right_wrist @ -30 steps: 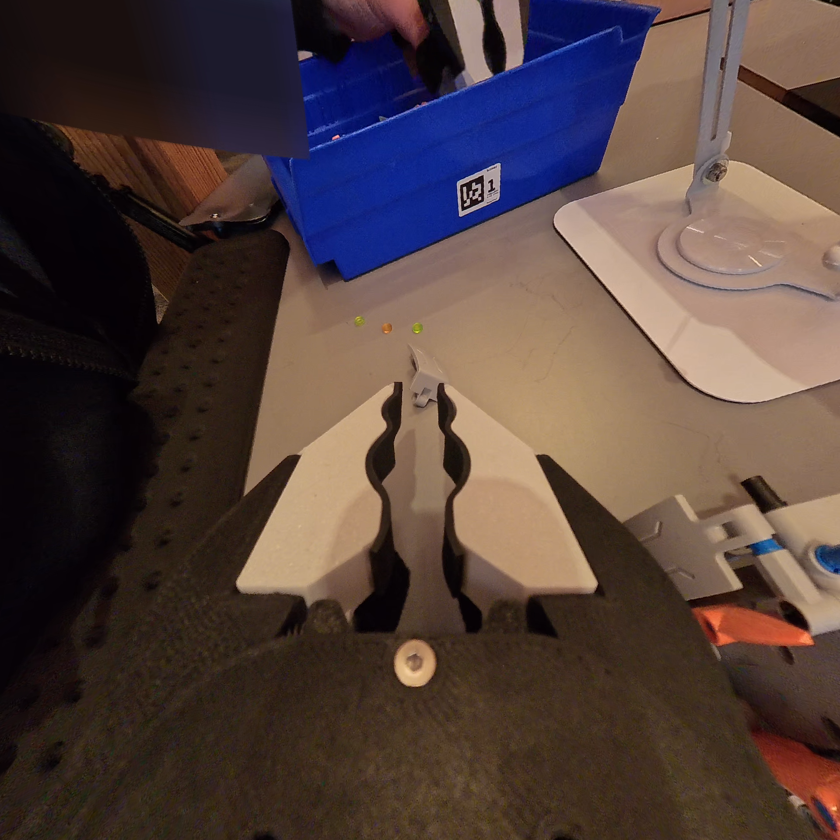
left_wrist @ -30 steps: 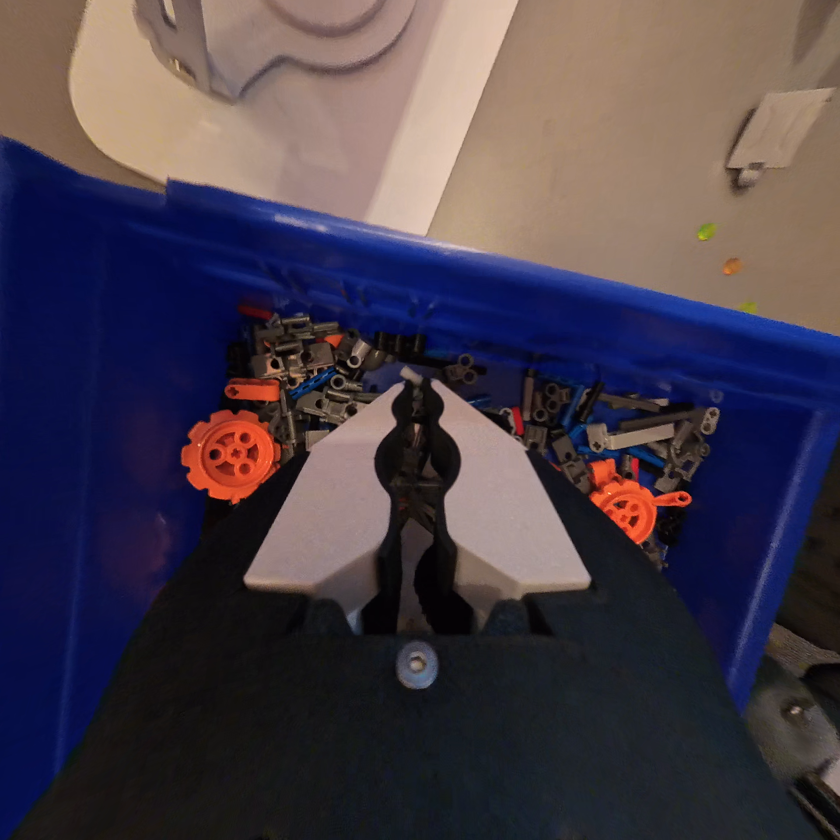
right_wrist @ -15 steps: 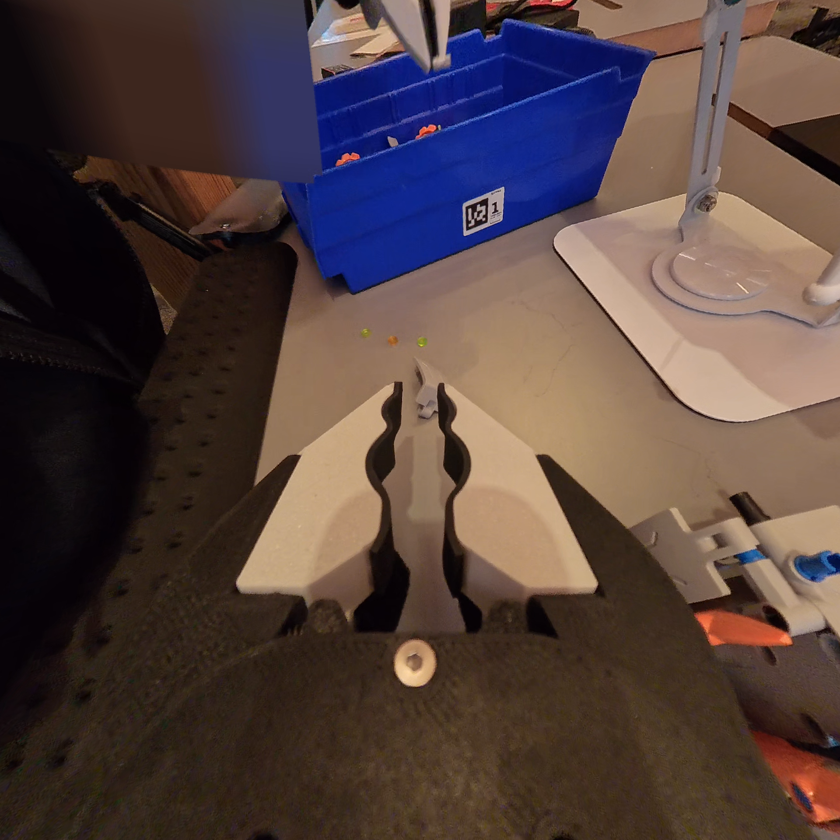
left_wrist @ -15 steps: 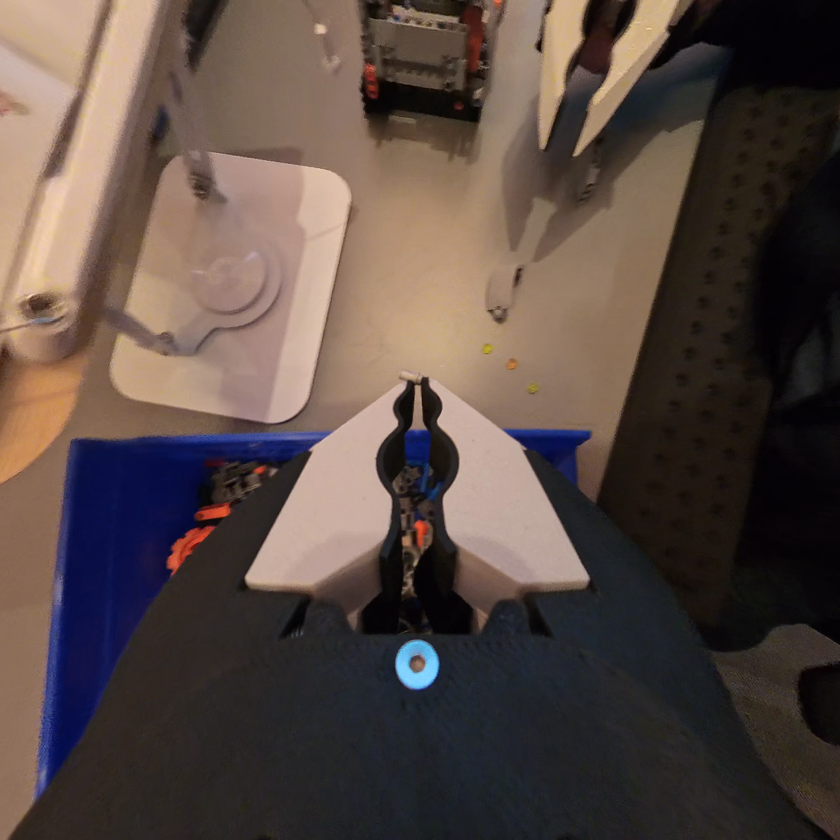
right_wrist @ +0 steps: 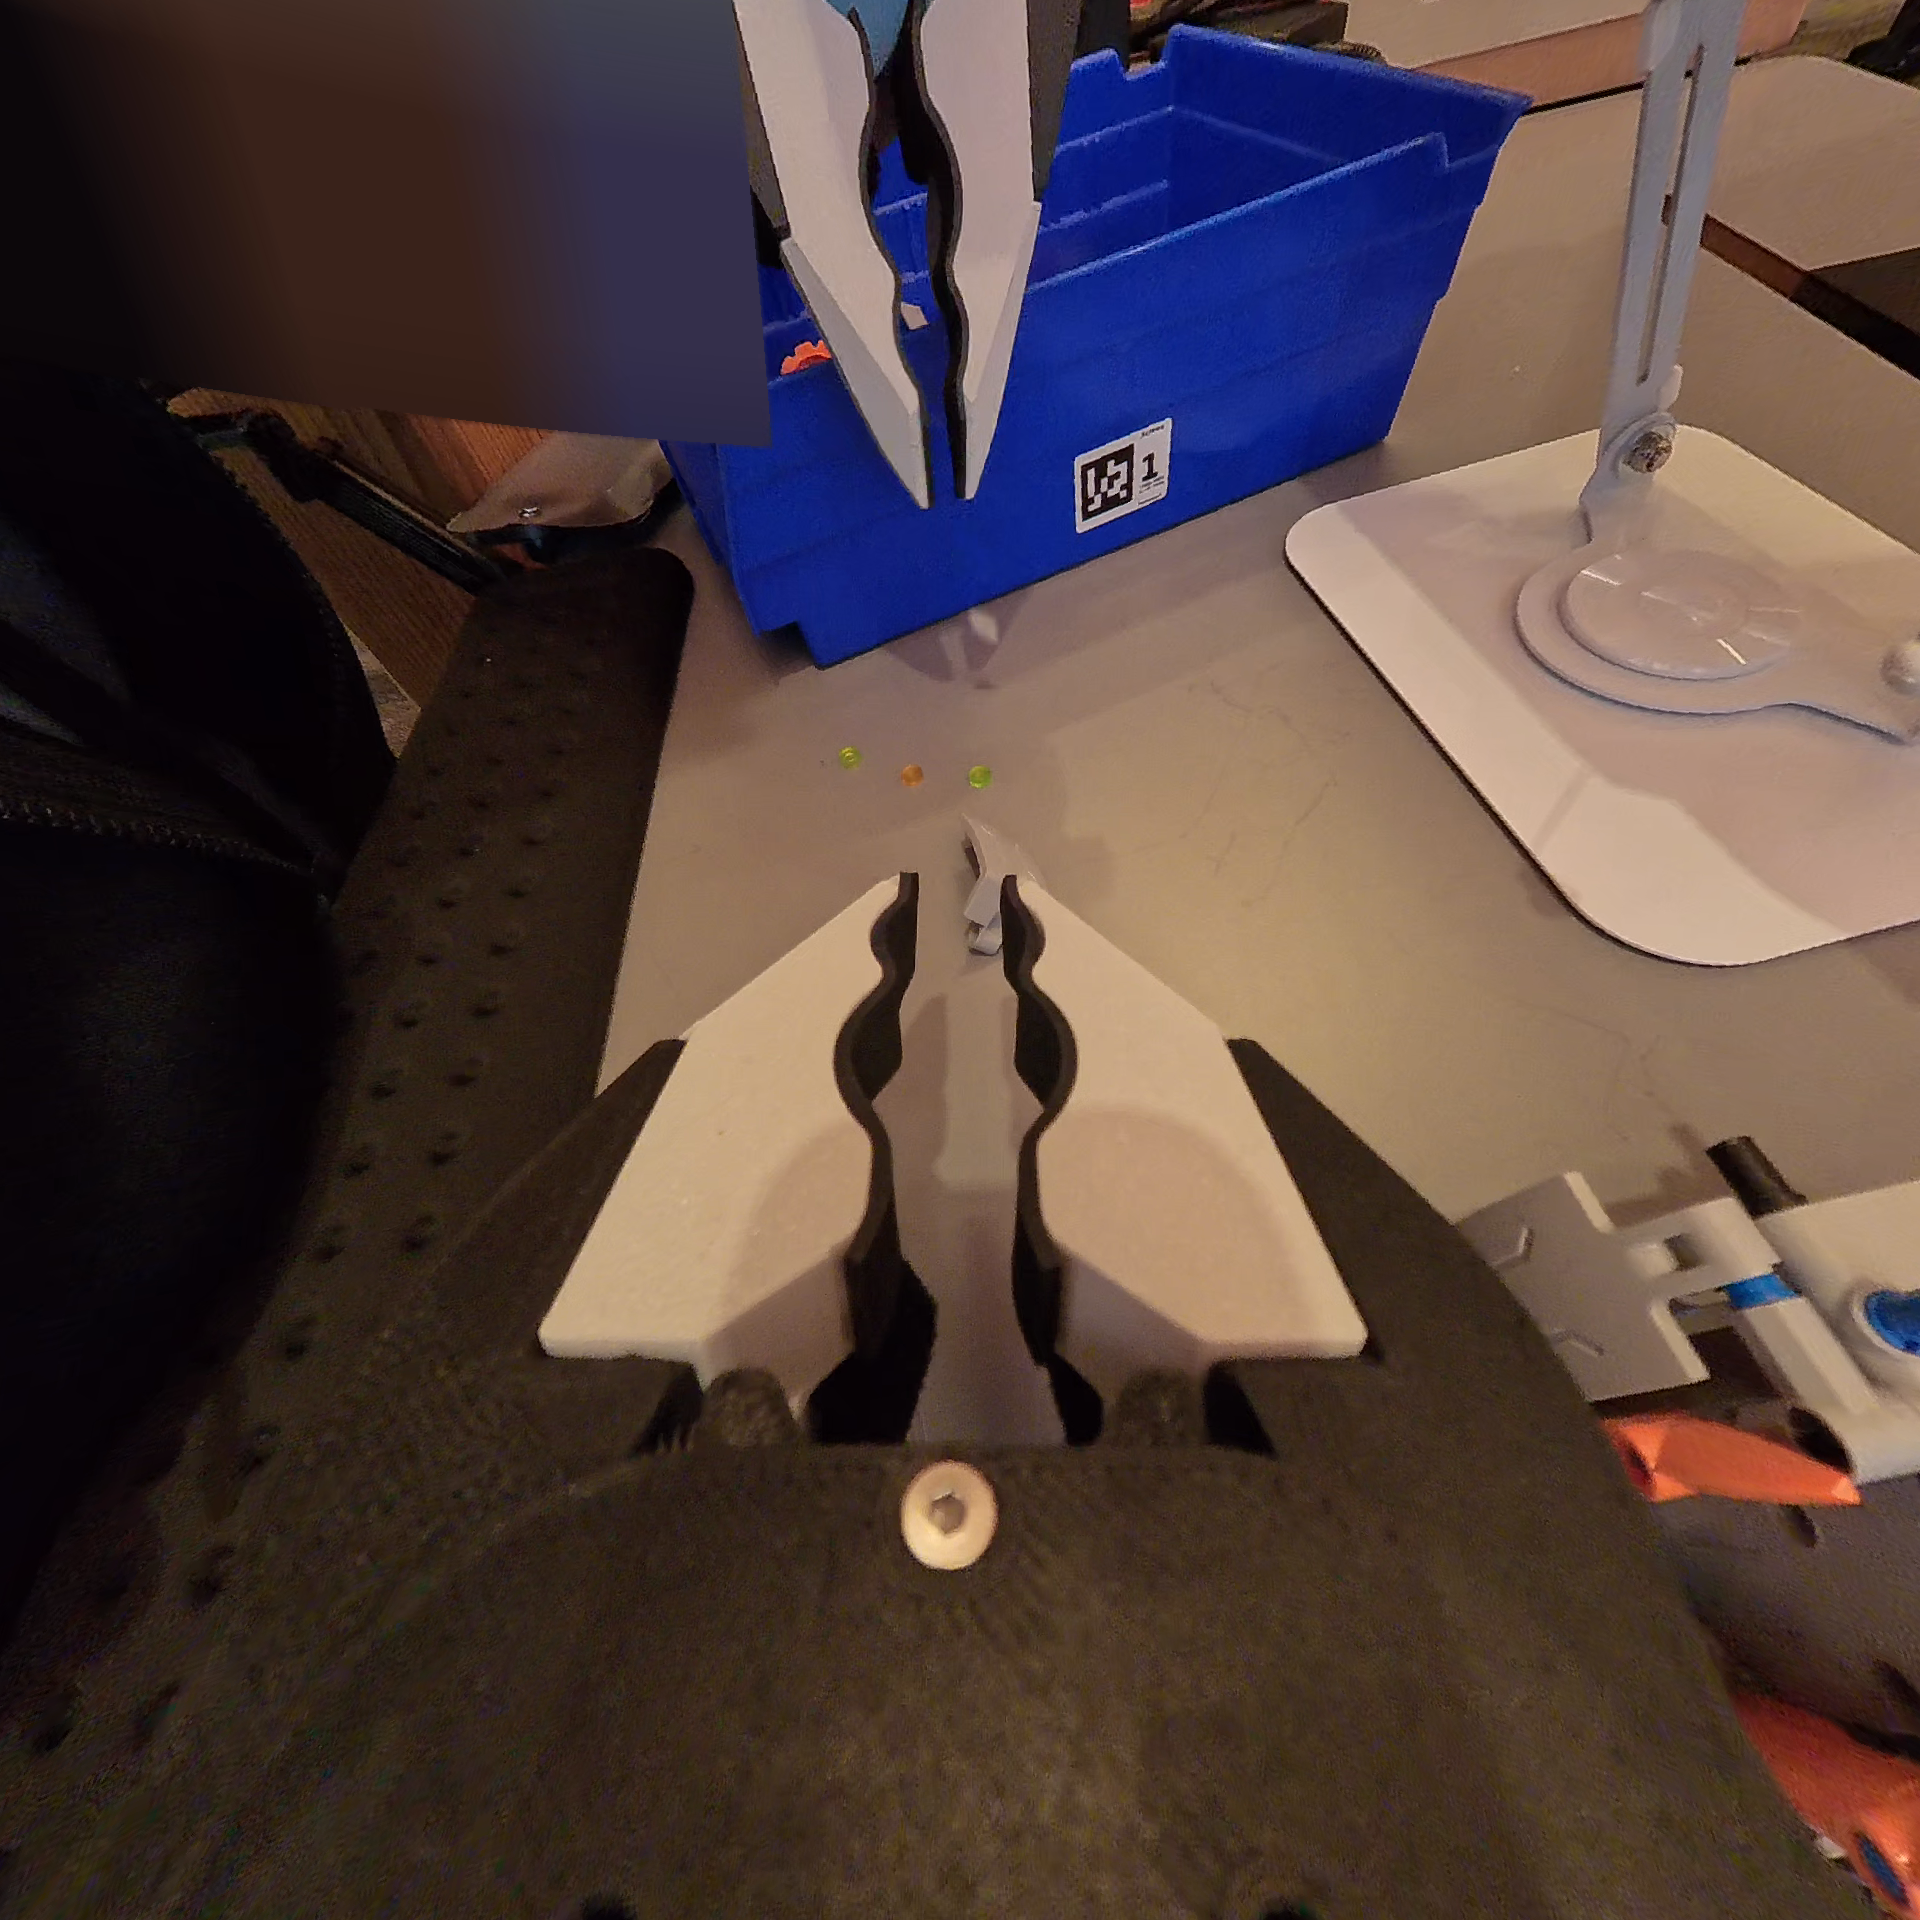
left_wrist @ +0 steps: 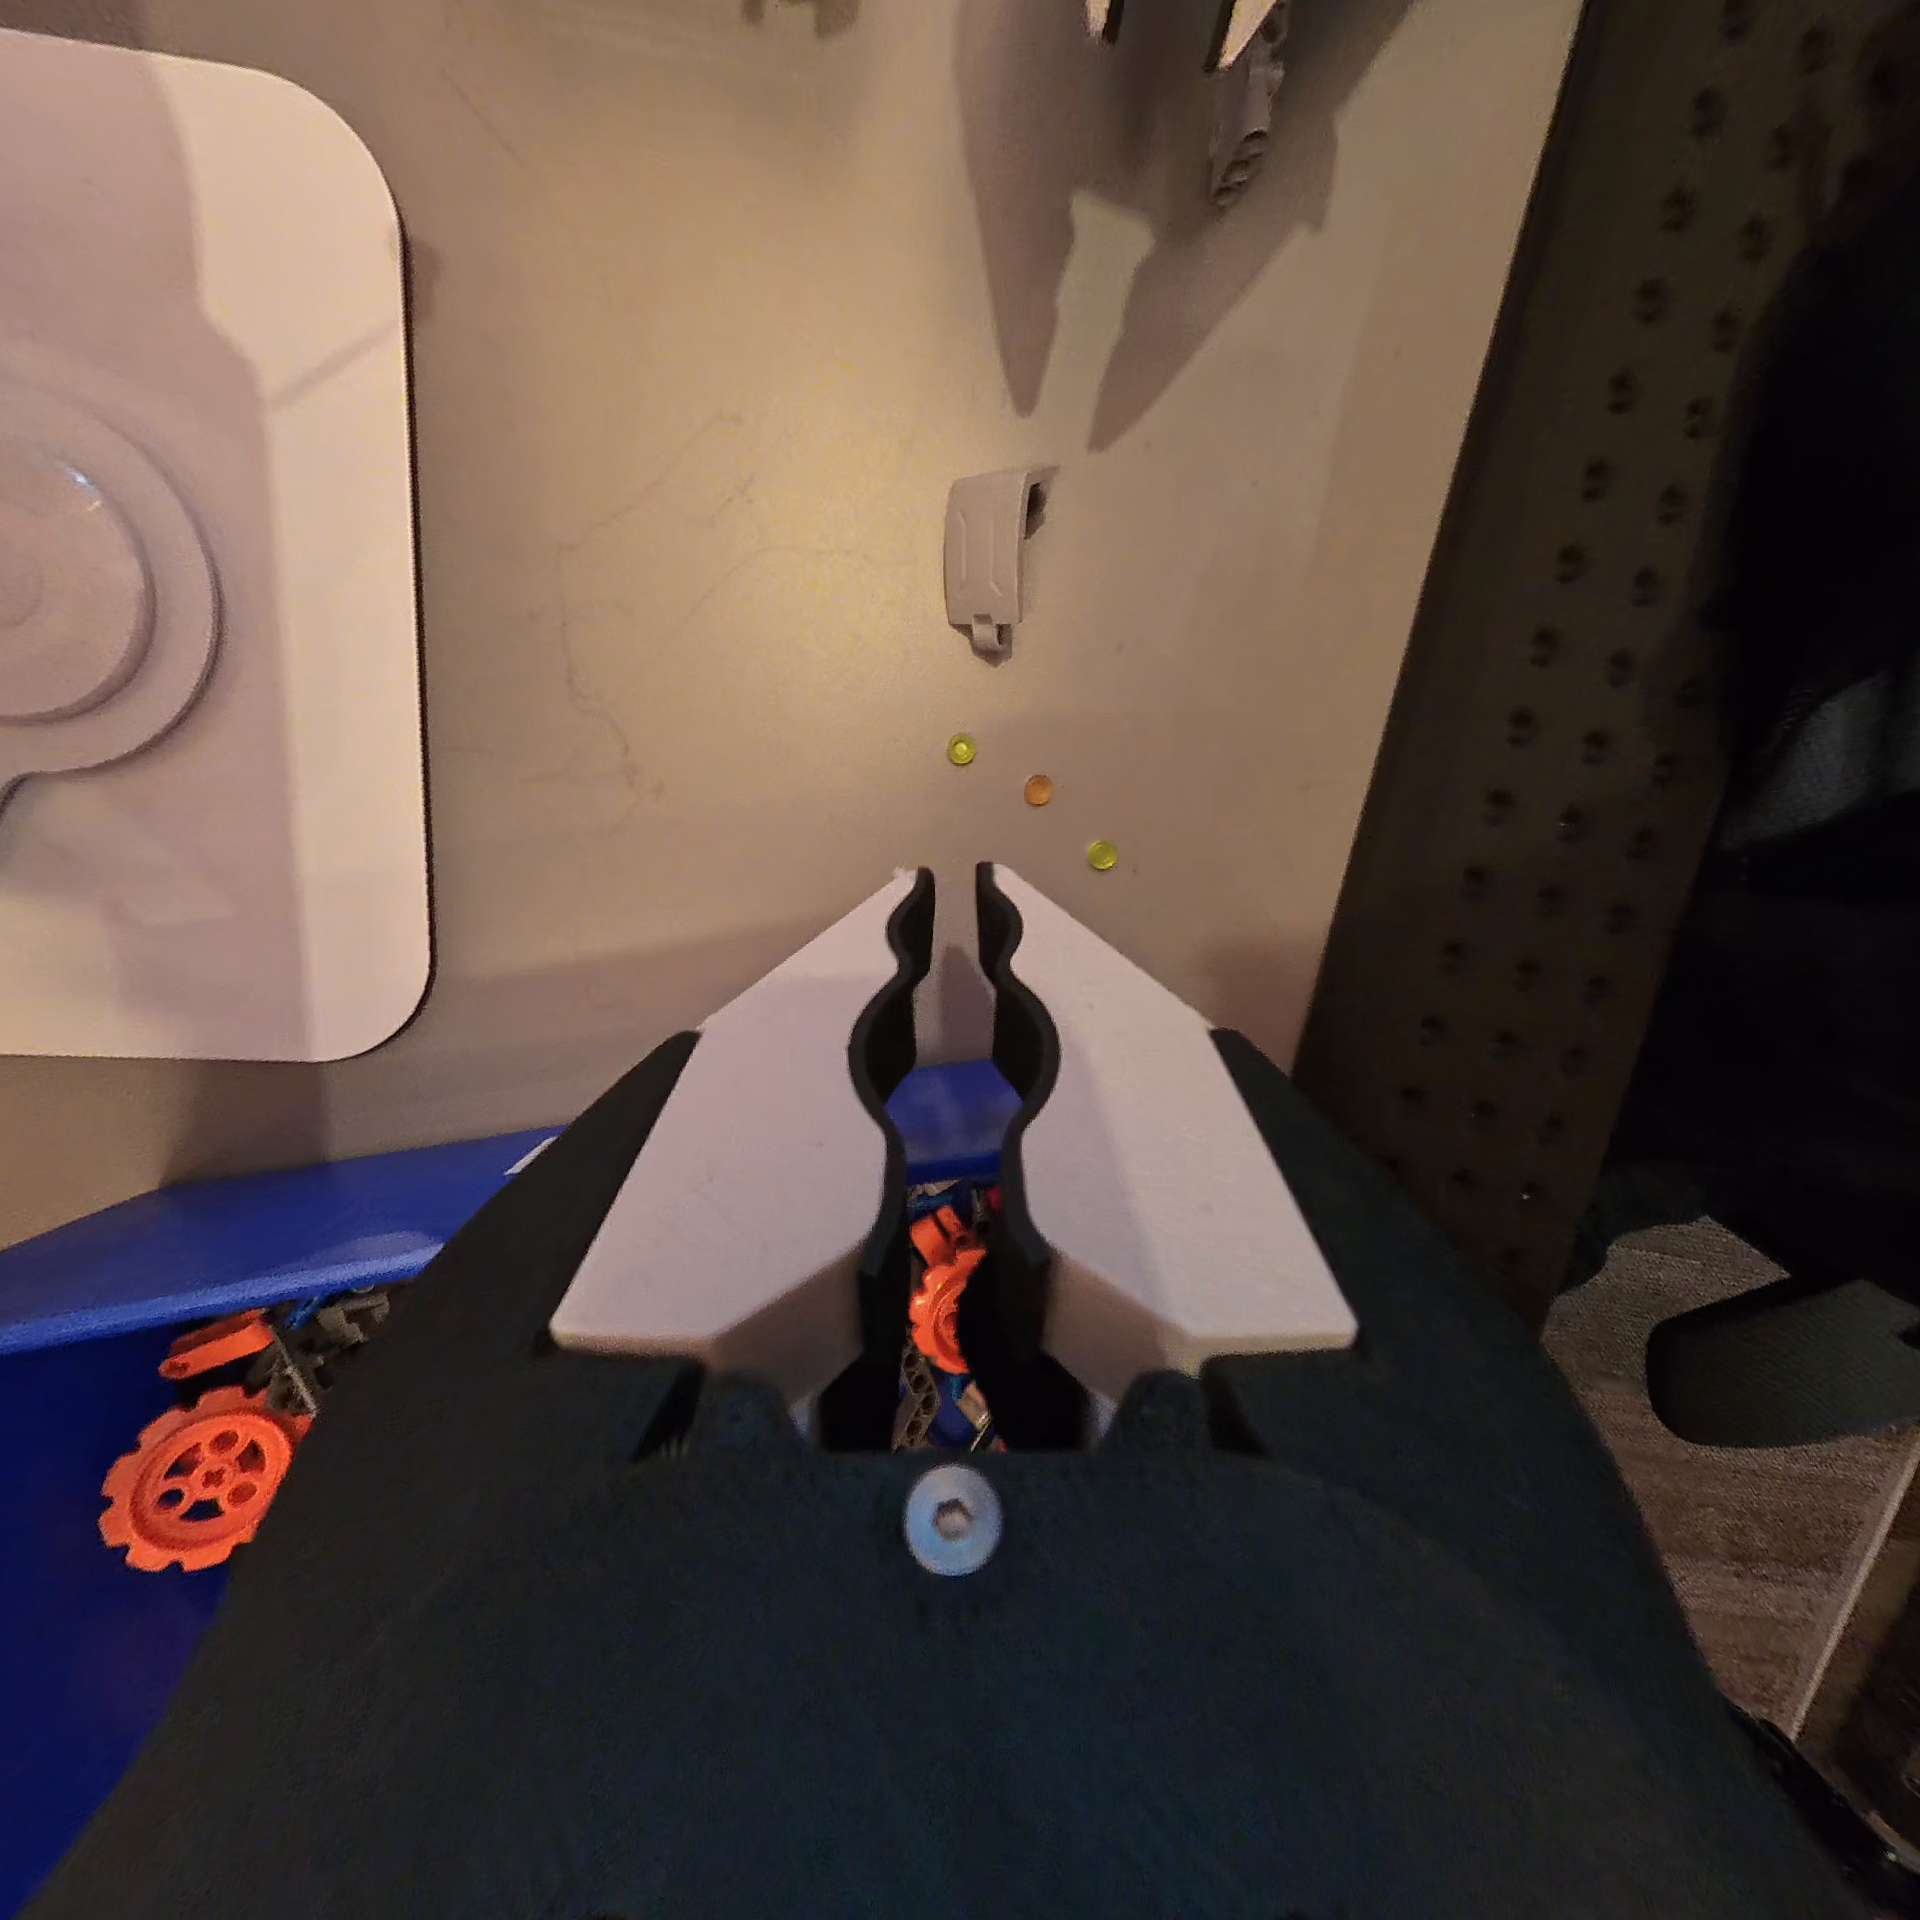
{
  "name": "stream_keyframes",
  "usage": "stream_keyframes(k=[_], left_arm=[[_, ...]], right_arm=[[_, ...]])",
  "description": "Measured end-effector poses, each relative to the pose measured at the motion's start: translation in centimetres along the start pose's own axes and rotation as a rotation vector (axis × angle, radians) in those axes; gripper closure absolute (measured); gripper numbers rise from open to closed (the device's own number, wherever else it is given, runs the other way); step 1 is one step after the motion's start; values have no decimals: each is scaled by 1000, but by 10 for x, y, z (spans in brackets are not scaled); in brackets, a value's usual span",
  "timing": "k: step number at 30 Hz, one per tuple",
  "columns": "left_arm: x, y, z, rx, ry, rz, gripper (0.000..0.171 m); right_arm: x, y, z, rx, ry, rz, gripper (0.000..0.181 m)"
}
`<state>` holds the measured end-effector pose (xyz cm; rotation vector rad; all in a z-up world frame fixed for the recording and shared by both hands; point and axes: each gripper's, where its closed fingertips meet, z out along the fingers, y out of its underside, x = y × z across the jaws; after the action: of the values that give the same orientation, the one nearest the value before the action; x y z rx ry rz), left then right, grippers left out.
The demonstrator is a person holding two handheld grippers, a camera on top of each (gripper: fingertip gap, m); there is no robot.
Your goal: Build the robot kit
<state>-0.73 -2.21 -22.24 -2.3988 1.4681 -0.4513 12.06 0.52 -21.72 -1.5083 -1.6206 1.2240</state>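
Note:
My left gripper [left_wrist: 954,878] hangs above the near wall of the blue bin [left_wrist: 260,1257], tips pointing down at the grey table. Its jaws stand slightly apart with nothing between them. It also shows in the right wrist view [right_wrist: 943,494], in front of the bin [right_wrist: 1247,343]. My right gripper [right_wrist: 956,883] is open and low over the table. A small grey piece [right_wrist: 982,883] lies just past its tips, close to the right finger. The piece also shows in the left wrist view [left_wrist: 987,551]. Three tiny studs, green [right_wrist: 850,756], orange [right_wrist: 911,774] and green [right_wrist: 979,776], lie beyond it.
The bin holds orange gears [left_wrist: 197,1481] and several small grey and blue parts. A white stand base [right_wrist: 1558,727] sits to the right. A black perforated pad [right_wrist: 468,935] runs along the left. A grey, white and orange built model [right_wrist: 1662,1278] is at my right.
My left gripper rose out of the bin and came over its near wall toward the table. Its jaws parted slightly, and the small white piece at its tips no longer shows. The right gripper barely moved.

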Motion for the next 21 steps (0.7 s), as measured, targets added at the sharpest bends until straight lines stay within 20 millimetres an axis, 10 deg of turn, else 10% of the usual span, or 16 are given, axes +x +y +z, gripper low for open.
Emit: stream_keyframes(k=[12,21], left_arm=[[-25,11,-51,94,-112,-73,160],[-86,71,-100,145,-255,-262,163]], right_arm=[[1,0,0,0,3,0,167],[3,2,0,-4,9,5,167]])
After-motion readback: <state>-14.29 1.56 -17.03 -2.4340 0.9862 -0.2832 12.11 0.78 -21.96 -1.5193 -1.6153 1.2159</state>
